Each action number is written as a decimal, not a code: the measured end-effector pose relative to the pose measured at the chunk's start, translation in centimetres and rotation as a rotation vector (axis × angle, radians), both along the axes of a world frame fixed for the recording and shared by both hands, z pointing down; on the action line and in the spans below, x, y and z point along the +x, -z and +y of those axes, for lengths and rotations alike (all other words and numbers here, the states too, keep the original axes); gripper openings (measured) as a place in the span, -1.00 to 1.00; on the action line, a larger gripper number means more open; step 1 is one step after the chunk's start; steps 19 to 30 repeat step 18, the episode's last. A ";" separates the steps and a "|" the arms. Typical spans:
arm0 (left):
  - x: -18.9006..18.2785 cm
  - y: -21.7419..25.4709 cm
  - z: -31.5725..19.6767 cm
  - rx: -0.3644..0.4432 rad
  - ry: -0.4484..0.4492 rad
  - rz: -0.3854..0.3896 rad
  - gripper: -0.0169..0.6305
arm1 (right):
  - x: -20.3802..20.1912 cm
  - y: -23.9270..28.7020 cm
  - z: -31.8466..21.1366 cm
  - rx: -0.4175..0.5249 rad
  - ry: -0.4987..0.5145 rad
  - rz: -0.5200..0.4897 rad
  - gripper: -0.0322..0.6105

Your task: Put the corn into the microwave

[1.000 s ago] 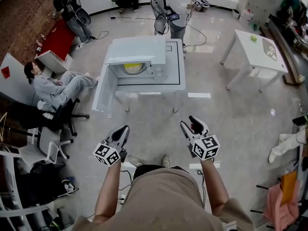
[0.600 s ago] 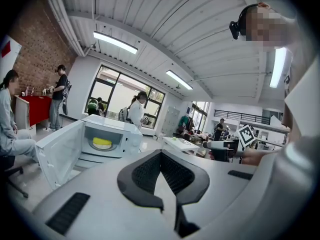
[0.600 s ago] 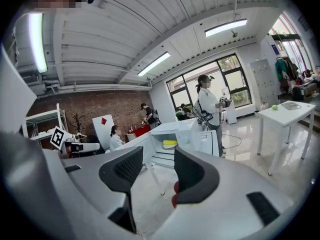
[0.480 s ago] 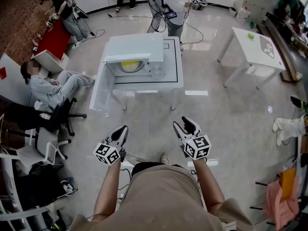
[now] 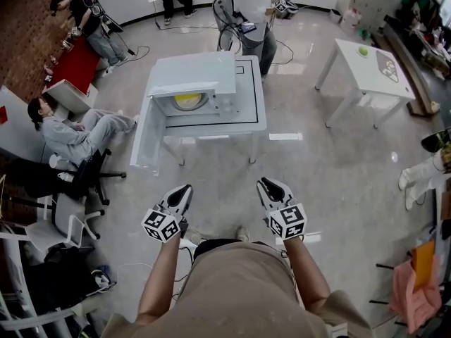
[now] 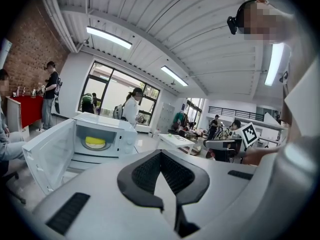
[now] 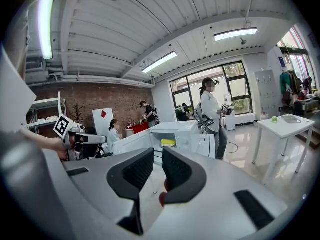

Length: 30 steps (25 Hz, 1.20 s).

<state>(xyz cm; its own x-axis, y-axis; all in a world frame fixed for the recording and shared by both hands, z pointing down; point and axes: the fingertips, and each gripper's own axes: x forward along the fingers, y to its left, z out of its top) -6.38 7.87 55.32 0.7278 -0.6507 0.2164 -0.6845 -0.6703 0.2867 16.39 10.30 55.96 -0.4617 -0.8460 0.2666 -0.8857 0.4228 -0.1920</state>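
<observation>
Head view puts the microwave at 12 o'clock from the person. It stands on a low white table, with its door swung wide open toward 9 o'clock. The corn shows as a yellow shape lying inside the open cavity.

Both grippers are held out in front of the person's body, side by side and well apart from the microwave. The left gripper sits at 7 o'clock. In the left gripper view its 2 jaws meet at the tips with nothing between them, and the open microwave with the corn inside shows at 9 o'clock past them. The right gripper sits at 5 o'clock. In the right gripper view its 2 jaws are closing, a narrow gap remains between the pads, and nothing is in that gap. The microwave lies straight past those jaws at 12 o'clock.

A second white table stands at 2 o'clock with a small green ball on it. A standing person is just behind the microwave at 12 o'clock. A seated person is at 9 o'clock, near the open door. A 3rd person stands at 10 o'clock beside a red counter.
</observation>
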 end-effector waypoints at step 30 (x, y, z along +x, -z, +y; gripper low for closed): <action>2.3 0.7 1.9 -0.014 -0.079 0.059 -0.93 | -1.9 3.4 2.6 0.132 0.078 0.097 -0.71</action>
